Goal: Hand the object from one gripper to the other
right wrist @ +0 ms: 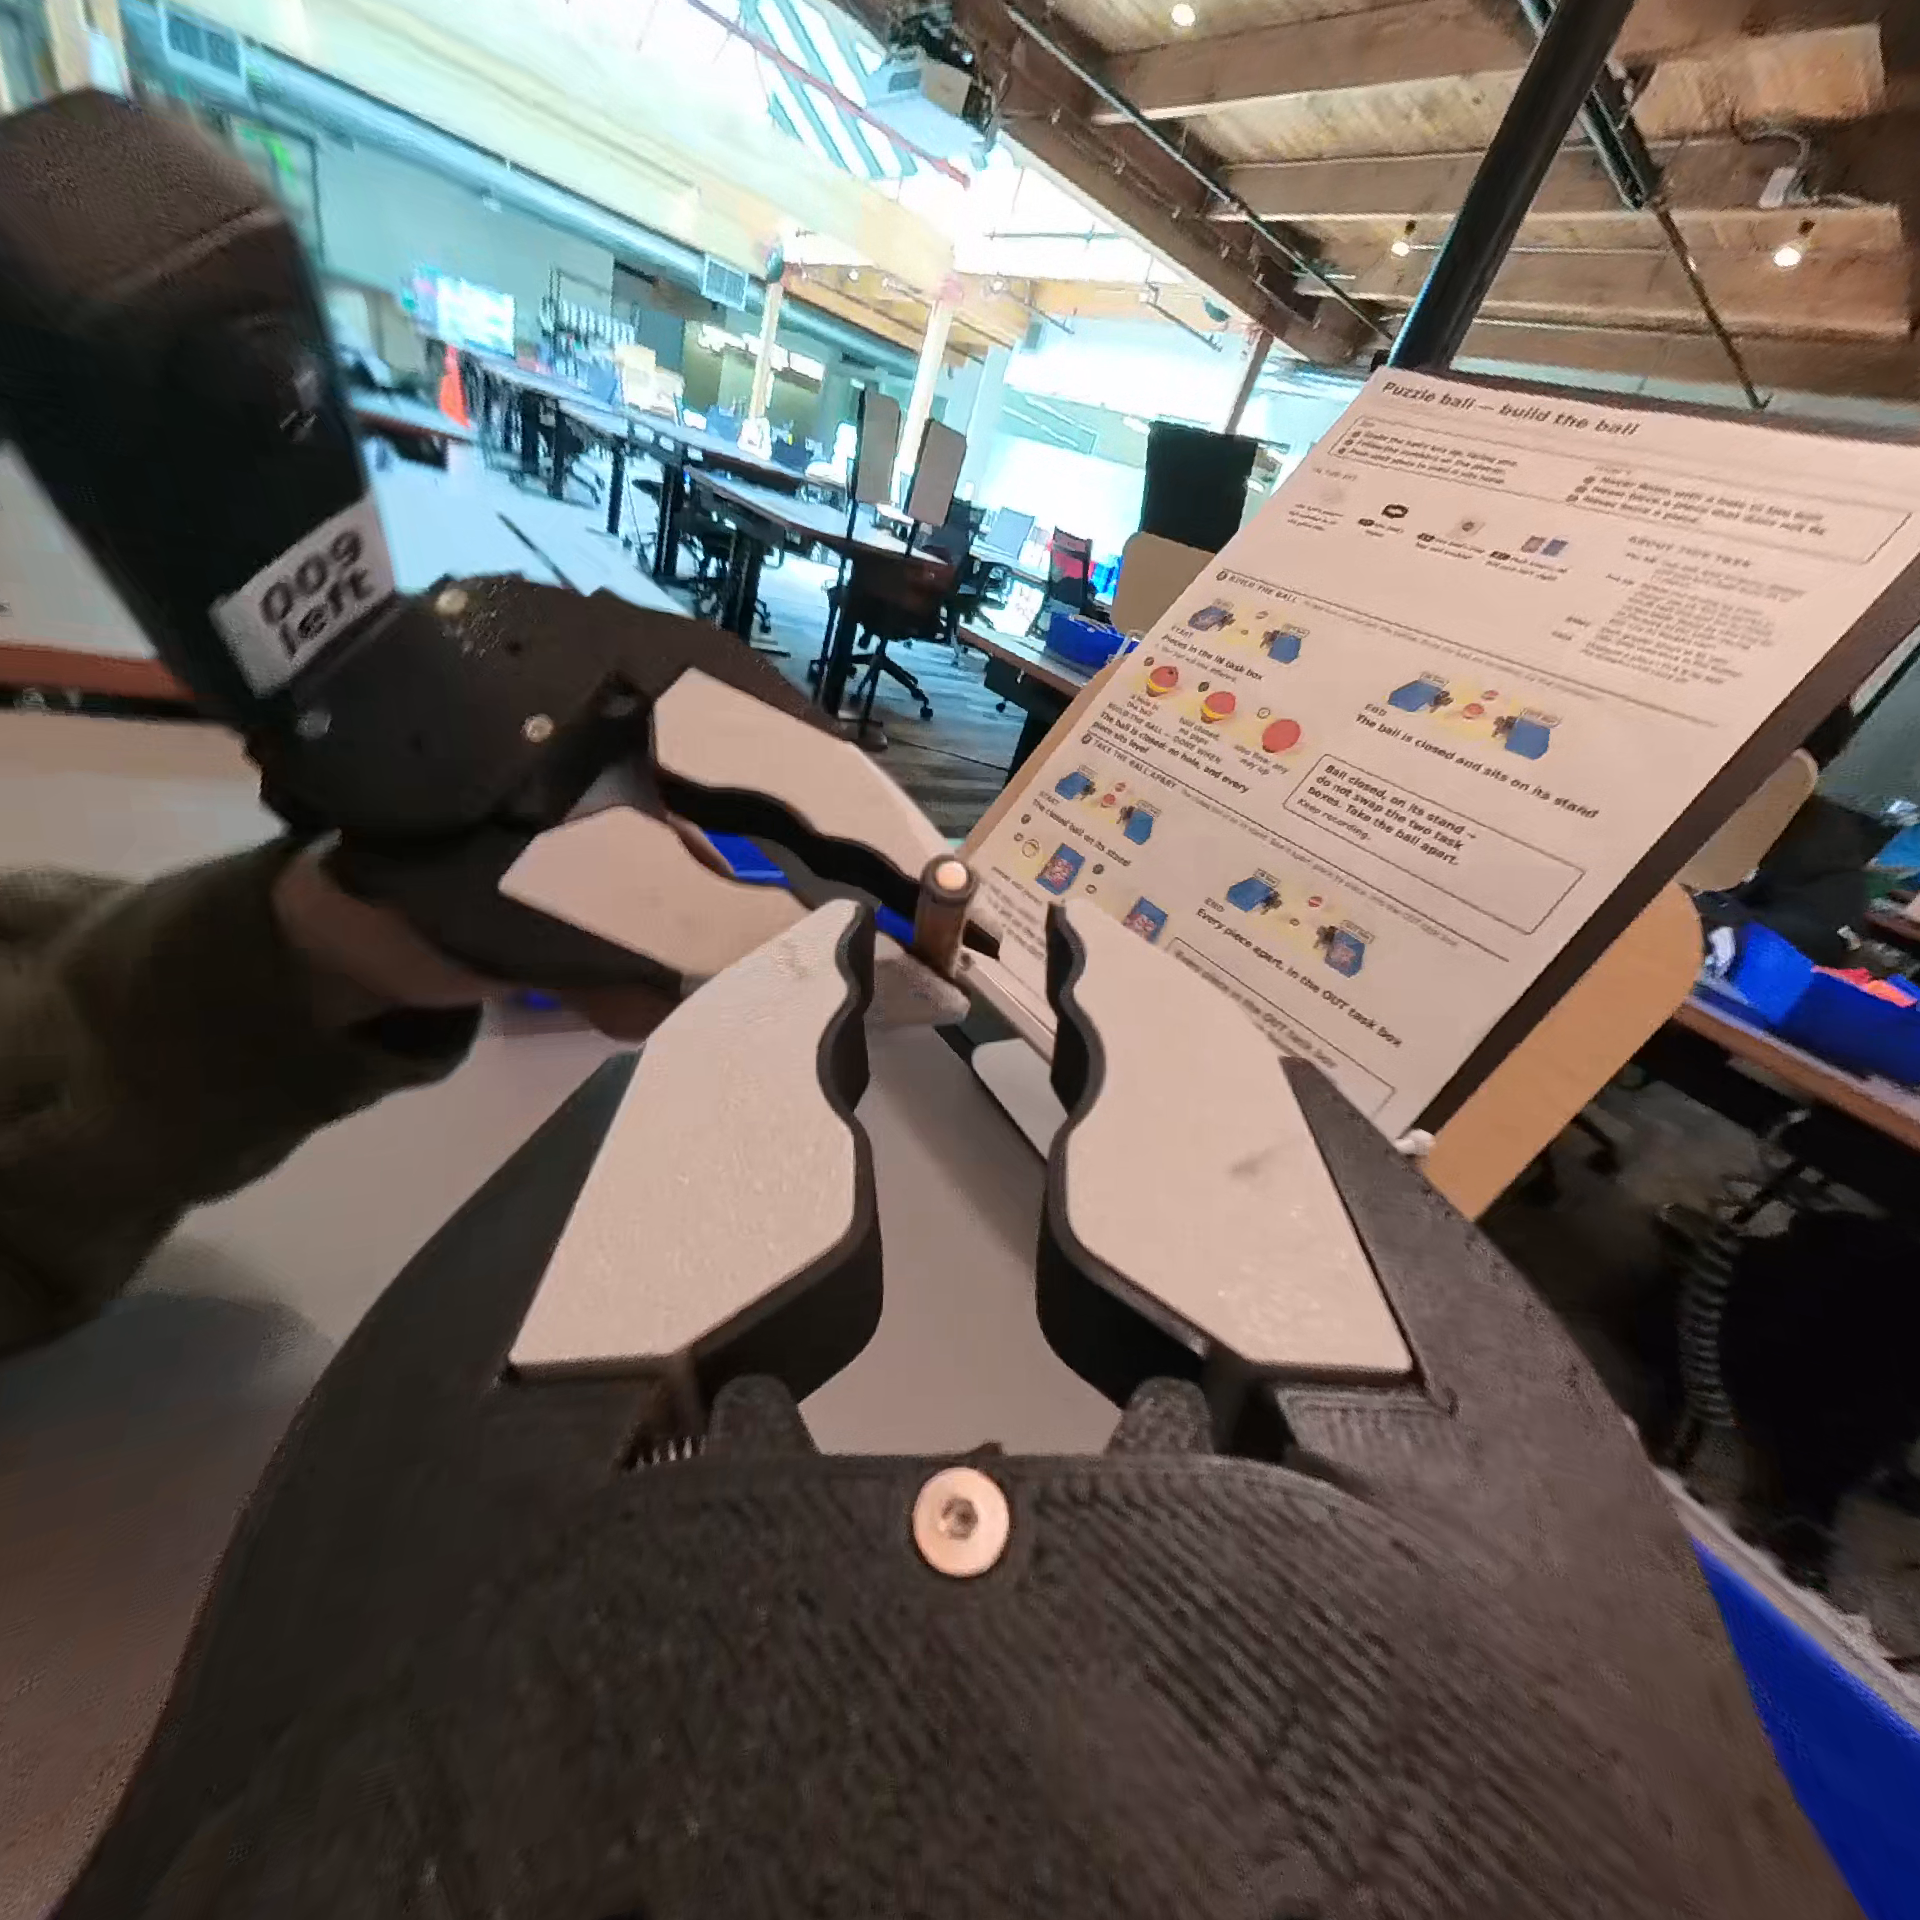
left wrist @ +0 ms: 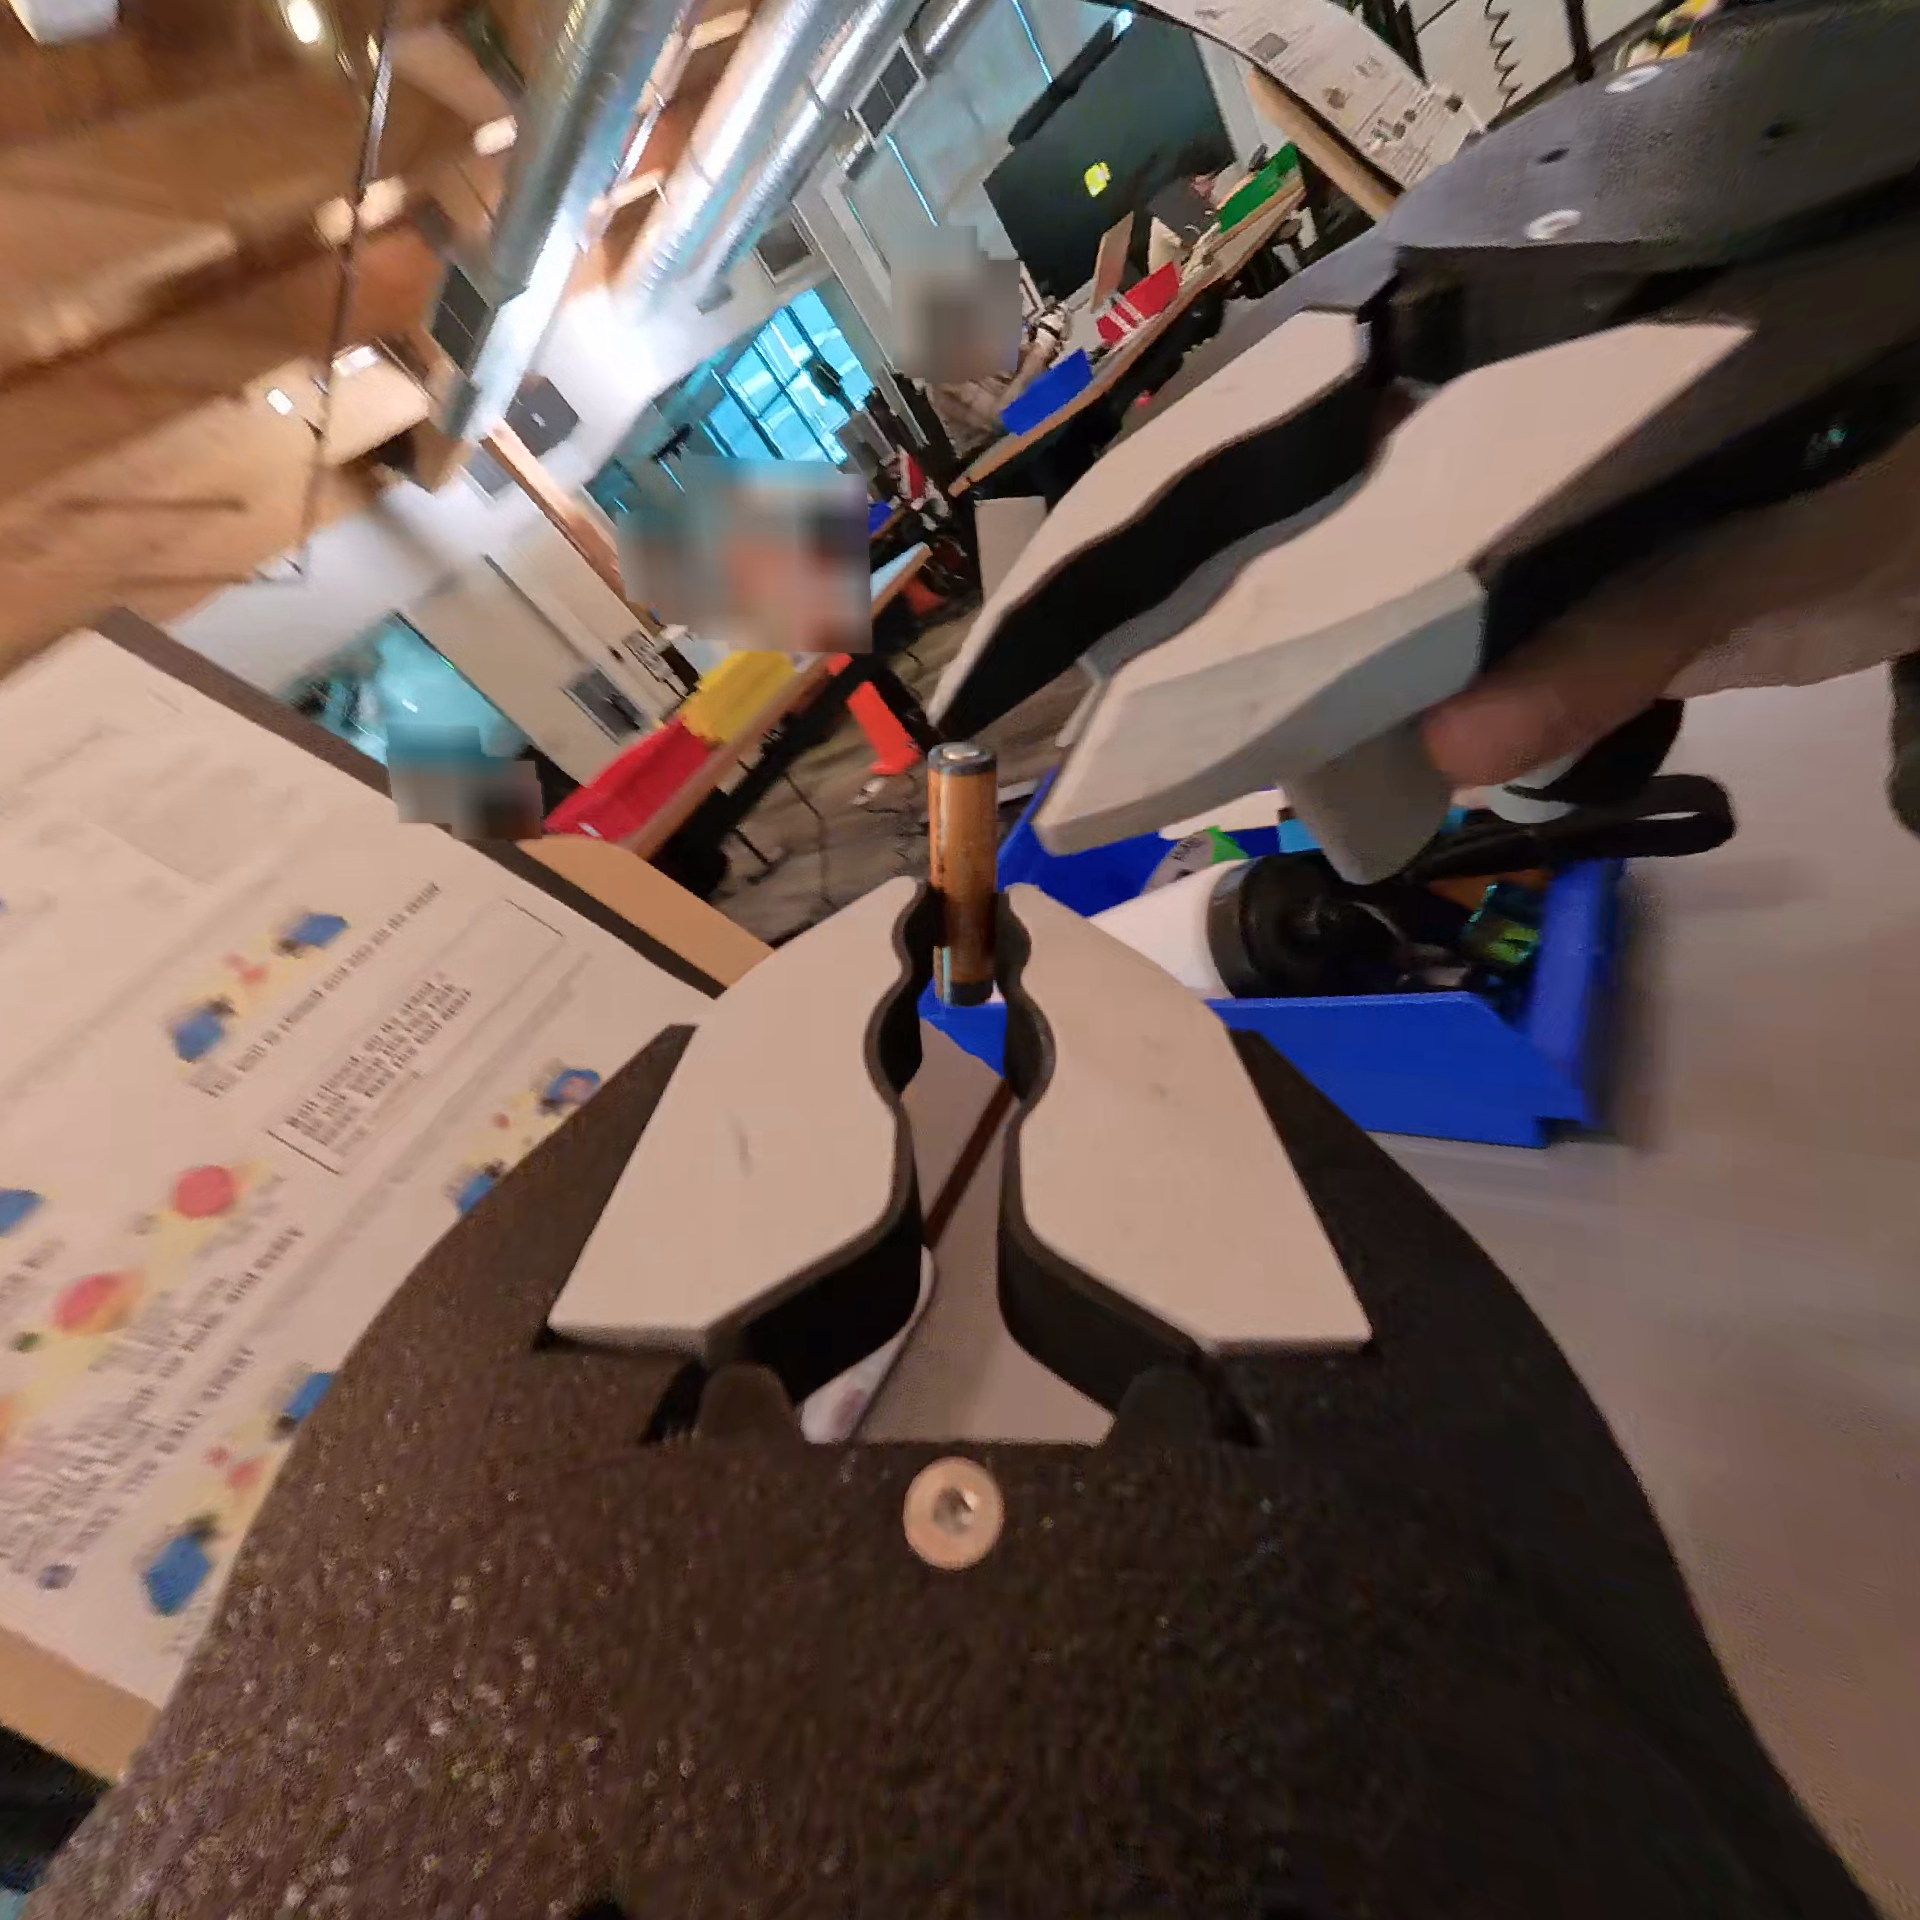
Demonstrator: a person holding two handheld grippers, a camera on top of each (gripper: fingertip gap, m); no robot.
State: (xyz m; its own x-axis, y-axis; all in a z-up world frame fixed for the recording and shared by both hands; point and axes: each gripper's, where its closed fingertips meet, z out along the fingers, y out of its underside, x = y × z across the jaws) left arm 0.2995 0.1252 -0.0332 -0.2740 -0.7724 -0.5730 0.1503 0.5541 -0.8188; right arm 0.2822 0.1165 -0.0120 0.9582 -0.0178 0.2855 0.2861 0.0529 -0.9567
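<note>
Between pinching fingertips: upright copper-and-black battery (left wrist: 962, 871)

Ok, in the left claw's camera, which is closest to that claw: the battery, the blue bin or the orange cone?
1. The battery, pinched upright in the left claw.
2. The blue bin, just behind, to the right.
3. The orange cone, far back on the floor.

Battery's (left wrist: 962, 831) top half stands free; right claw (left wrist: 997, 769) hovers just beside.

battery (left wrist: 962, 873) between left gripper (left wrist: 964, 914) jaws, bin (left wrist: 1455, 1049) behind
</note>
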